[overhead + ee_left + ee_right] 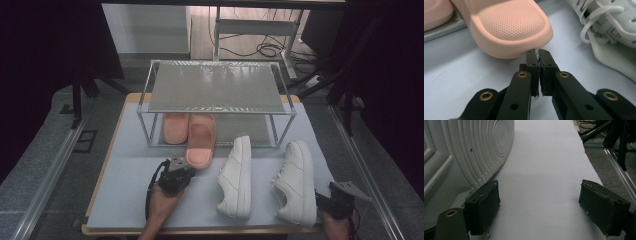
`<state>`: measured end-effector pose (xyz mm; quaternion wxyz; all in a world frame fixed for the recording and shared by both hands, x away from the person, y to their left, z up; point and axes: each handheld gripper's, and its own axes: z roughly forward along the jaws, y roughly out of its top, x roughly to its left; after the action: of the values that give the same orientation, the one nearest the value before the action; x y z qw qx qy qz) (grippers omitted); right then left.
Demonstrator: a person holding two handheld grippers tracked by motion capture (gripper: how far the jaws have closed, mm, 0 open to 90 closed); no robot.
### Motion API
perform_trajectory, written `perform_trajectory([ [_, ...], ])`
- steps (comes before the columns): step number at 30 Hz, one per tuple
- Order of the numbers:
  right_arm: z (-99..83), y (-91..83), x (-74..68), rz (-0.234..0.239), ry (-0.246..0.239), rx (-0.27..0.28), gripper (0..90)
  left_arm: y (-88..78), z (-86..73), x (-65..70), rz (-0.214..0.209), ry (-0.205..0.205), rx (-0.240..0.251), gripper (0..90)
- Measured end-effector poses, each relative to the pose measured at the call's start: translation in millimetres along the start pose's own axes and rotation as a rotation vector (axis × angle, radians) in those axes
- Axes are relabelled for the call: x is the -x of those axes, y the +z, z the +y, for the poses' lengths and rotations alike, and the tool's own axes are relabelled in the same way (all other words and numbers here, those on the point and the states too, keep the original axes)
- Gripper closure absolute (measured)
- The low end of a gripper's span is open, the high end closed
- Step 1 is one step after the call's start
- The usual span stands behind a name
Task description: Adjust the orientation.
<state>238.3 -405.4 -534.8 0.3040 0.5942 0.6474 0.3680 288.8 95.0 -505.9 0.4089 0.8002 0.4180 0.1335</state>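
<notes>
Left claw (538, 53), closed, against pink slipper (509, 27) heel edge

Dim, dark-edged frames; close-ups seem slightly soft; glare beyond.

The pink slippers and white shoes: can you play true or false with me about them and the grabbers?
1. The left gripper has its jaws shut, right at the heel of a pink slipper. True.
2. Both pink slippers are all the way inside the rack. False: one sticks out onto the mat; the other slipper sits on the bottom shelf.
3. The right gripper is squeezing a white sneaker. False: its jaws are wide open beside the sole.
4. Two white sneakers lie on their sides. True; the second sneaker is left of it.
</notes>
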Motion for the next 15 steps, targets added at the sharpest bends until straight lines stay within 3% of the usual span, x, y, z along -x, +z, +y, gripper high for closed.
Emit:
perform_trajectory([
  [15,0.0,0.0,0.0,0.0,0.0,0.0,16.9,17.7,13.6,-7.4,0.036,-0.014,0.004,87.6],
])
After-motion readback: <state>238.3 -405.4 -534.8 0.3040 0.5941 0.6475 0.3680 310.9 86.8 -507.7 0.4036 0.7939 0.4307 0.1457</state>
